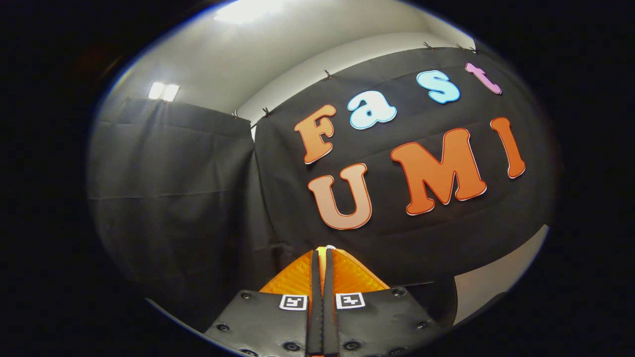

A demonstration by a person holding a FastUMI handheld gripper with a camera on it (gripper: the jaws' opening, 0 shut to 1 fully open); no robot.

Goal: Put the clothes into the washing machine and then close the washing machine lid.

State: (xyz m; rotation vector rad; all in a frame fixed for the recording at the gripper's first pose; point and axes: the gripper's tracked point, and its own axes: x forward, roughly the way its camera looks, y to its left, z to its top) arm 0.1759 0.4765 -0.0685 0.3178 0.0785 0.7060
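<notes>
My two-finger gripper points up and forward, its fingers pressed flat together with nothing caught between them. Beyond the fingertips hangs the booth's black cloth wall, pinned along its top edge. Off to one side of my fingers a second panel of dark grey cloth hangs in soft folds. Above both spreads the pale ceiling, where two bright rectangular lamps glow. From here I cannot tell where the clothes or the washing machine are.
</notes>
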